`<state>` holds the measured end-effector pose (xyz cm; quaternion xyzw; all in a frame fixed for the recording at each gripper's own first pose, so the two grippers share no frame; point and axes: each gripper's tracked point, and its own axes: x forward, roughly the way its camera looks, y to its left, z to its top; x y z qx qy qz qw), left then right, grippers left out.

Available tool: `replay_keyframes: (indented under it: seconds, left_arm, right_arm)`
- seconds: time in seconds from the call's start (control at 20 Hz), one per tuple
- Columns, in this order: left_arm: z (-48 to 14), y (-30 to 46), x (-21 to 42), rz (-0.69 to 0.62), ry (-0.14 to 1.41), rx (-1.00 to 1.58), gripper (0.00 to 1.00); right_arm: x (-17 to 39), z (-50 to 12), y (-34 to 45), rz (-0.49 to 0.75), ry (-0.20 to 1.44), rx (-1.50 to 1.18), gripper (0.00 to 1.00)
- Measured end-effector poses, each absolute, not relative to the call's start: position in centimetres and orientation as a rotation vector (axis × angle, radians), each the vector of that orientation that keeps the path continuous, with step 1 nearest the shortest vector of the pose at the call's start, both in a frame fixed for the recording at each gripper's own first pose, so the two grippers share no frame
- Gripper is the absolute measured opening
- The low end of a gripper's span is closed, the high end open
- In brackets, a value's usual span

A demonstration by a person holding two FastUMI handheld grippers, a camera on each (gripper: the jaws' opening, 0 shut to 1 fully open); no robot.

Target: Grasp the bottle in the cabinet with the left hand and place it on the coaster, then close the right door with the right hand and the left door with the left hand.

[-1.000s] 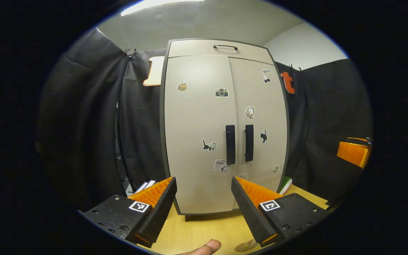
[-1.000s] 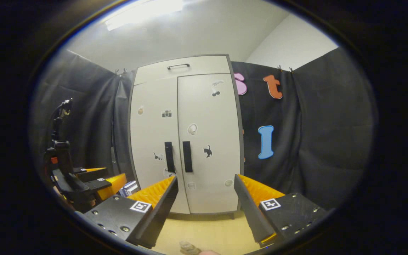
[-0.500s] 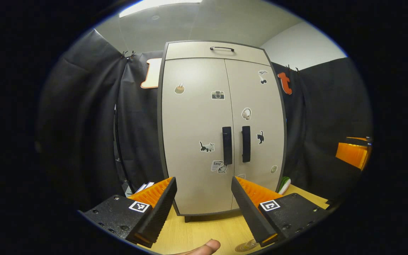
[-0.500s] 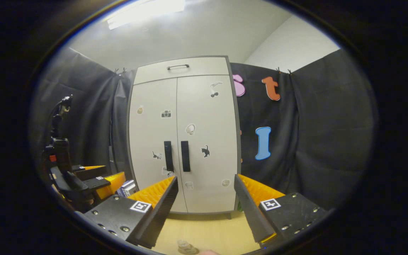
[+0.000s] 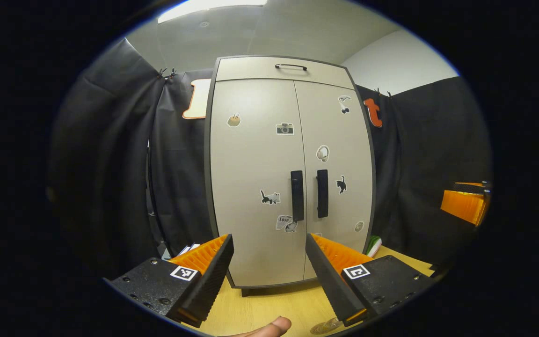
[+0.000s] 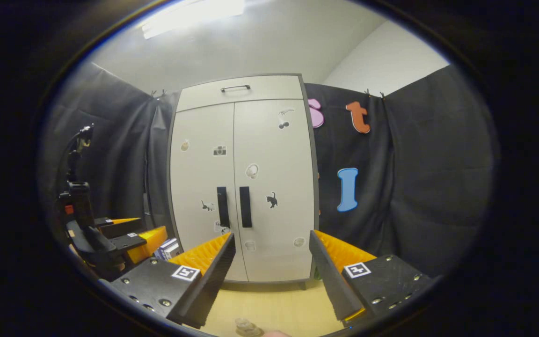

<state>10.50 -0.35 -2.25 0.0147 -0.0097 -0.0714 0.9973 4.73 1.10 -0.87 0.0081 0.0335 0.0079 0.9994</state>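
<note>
The cabinet (image 5: pixel 290 178) stands straight ahead of the left gripper (image 5: pixel 269 271), both doors shut, so the bottle inside is hidden. The two black handles (image 5: pixel 297 195) run vertically at the centre seam, just above the gap between the left gripper's spread, empty fingers. The right gripper (image 6: pixel 272 271), also released and empty, faces the cabinet from farther right. The left one looks nearer the left handle.
</note>
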Motion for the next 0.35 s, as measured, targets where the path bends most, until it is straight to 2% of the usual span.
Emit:
replay_keyframes:
  seconds: [0.1, 0.15, 0.2, 0.35]
  left_arm:
    - [-2.52, -0.74, 10.71, -0.152, -0.012, 0.023, 0.97]
    - [-2.66, -0.83, 10.88, -0.155, -0.01, 0.022, 0.98]
    - [-2.73, -0.89, 10.97, -0.157, -0.007, 0.024, 0.98]
    - [-2.78, -1.25, 11.32, -0.17, -0.01, 0.016, 0.98]
  right_arm:
    - [4.9, -1.05, 0.83, 0.004, 0.071, 0.013, 0.96]
    - [4.94, -1.09, 0.75, 0.0, 0.072, 0.013, 0.93]
    - [5.06, -1.12, 0.67, -0.004, 0.072, 0.015, 0.96]
    - [5.63, -0.97, 0.83, -0.003, 0.057, 0.021, 0.96]
